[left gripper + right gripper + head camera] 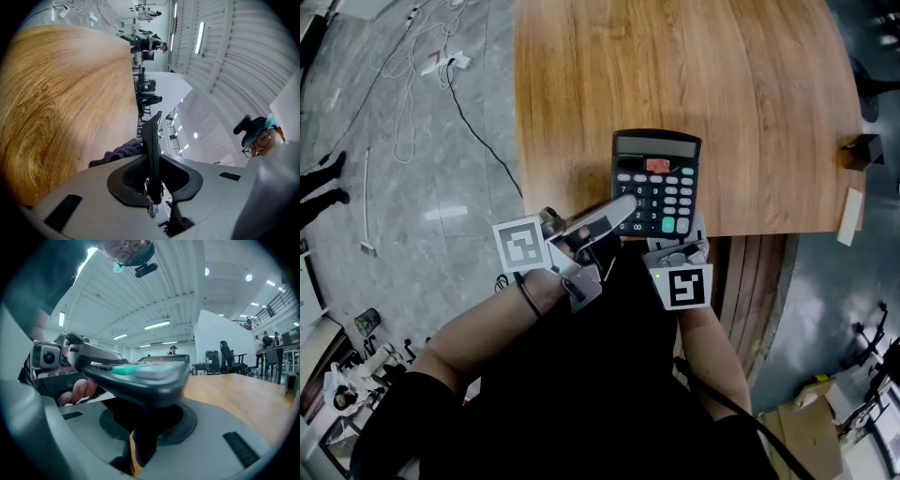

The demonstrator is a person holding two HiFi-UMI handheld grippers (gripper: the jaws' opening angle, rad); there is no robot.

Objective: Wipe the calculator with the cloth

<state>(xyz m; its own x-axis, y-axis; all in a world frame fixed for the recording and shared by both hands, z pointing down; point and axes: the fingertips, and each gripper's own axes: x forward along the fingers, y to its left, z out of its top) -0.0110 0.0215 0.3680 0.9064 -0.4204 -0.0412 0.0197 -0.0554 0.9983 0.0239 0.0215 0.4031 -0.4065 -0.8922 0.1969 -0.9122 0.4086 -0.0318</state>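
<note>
A black calculator (656,169) with grey and green keys sits at the near edge of the wooden table (675,66). My left gripper (623,208) comes in from the left and is shut across its lower left corner. In the left gripper view the calculator (152,140) shows edge-on between the jaws. A dark purple cloth (119,152) bunches beside it on the table side; whether it is pinched too I cannot tell. My right gripper (675,239) is shut on the calculator's near edge (140,373). The left gripper (84,352) rests on the keys at left.
A small black box (861,150) and a white strip (850,216) lie at the table's right edge. White cables (422,66) trail over the grey floor to the left. A cardboard box (811,431) stands at lower right.
</note>
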